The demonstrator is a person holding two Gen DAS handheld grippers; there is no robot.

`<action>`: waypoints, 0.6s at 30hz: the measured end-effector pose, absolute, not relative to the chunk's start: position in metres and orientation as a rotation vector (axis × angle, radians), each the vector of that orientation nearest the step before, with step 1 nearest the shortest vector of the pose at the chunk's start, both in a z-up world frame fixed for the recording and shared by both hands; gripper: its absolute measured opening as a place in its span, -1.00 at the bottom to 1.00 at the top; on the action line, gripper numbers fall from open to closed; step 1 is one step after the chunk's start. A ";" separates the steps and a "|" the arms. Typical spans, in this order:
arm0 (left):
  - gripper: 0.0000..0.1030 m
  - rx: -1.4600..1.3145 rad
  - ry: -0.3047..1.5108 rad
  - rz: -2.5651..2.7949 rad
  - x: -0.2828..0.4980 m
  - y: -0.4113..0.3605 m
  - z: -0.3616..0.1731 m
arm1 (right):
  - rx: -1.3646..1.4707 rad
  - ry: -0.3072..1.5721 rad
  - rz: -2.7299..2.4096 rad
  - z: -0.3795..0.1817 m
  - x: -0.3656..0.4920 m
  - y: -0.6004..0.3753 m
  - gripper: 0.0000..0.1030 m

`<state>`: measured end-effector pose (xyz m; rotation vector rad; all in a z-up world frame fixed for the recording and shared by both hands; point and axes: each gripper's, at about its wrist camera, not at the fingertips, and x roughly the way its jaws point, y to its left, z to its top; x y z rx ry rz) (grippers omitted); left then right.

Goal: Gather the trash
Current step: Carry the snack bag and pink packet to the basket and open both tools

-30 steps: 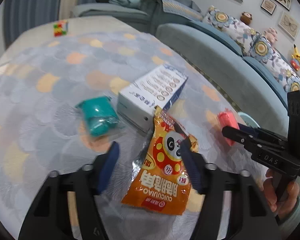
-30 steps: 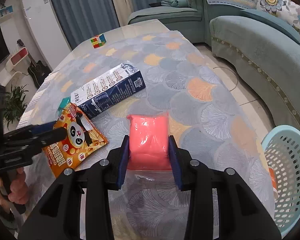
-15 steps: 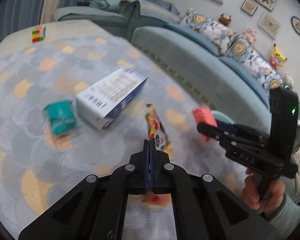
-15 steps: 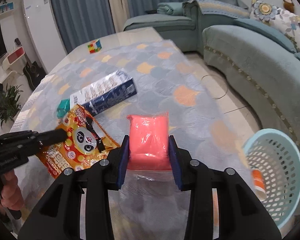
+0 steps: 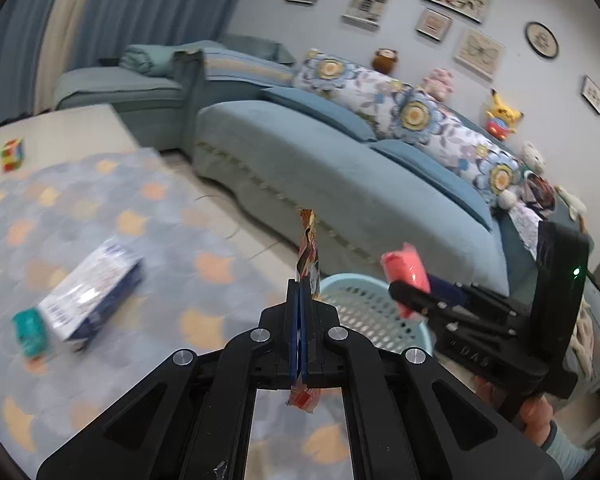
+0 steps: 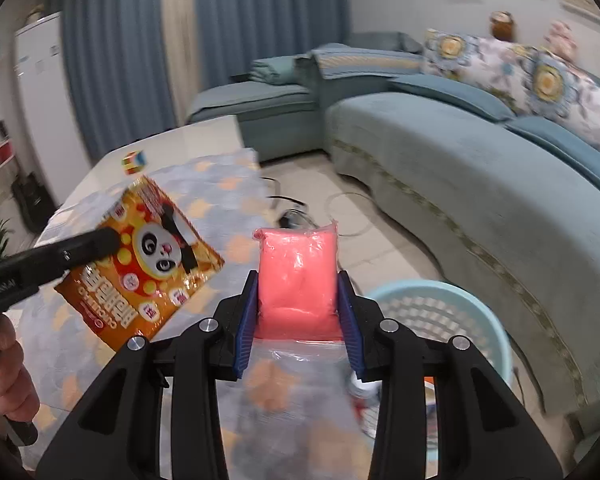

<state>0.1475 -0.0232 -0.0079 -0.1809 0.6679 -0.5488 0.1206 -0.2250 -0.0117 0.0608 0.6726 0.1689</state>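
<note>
My left gripper [image 5: 301, 292] is shut on an orange panda snack bag [image 5: 309, 248], seen edge-on; in the right wrist view the bag [image 6: 140, 260] hangs flat in the air above the table, held by the left gripper [image 6: 108, 240]. My right gripper [image 6: 296, 292] is shut on a pink packet [image 6: 297, 268], lifted off the table; it also shows in the left wrist view [image 5: 406, 274]. A light blue basket [image 5: 364, 312] stands on the floor beyond the table edge, below both grippers; in the right wrist view [image 6: 432, 300] it holds some trash.
A blue-and-white box [image 5: 92, 296] and a teal packet [image 5: 30, 330] lie on the patterned table [image 5: 100, 220]. A colourful cube [image 5: 12, 154] sits at the far end. A blue sofa [image 5: 340, 168] runs along the right, close to the basket.
My left gripper closed on the snack bag and lifted it off the table. Both grippers rose and swung right, toward the basket, with their loads.
</note>
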 end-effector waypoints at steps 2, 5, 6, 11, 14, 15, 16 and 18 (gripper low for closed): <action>-1.00 -0.168 0.672 -0.573 0.150 -0.046 -0.007 | 0.084 0.693 0.125 -0.015 0.120 -0.246 -0.33; -1.00 -0.140 0.689 -0.598 0.156 -0.082 -0.011 | 0.144 0.738 0.047 -0.027 0.121 -0.286 -0.33; -1.00 -0.130 0.701 -0.608 0.158 -0.095 -0.015 | 0.163 0.761 0.023 -0.033 0.122 -0.298 -0.33; -1.00 -0.079 0.764 -0.650 0.168 -0.143 -0.037 | 0.258 0.883 -0.026 -0.063 0.126 -0.341 -0.32; -1.00 -0.068 0.791 -0.657 0.173 -0.155 -0.048 | 0.264 0.915 -0.045 -0.074 0.123 -0.350 -0.32; -1.00 -0.068 0.802 -0.659 0.176 -0.160 -0.051 | 0.266 0.922 -0.051 -0.076 0.122 -0.353 -0.32; -1.00 -0.068 0.809 -0.661 0.177 -0.162 -0.054 | 0.270 0.926 -0.055 -0.079 0.121 -0.355 -0.31; -1.00 -0.061 0.824 -0.660 0.179 -0.166 -0.059 | 0.282 0.936 -0.058 -0.083 0.119 -0.359 -0.31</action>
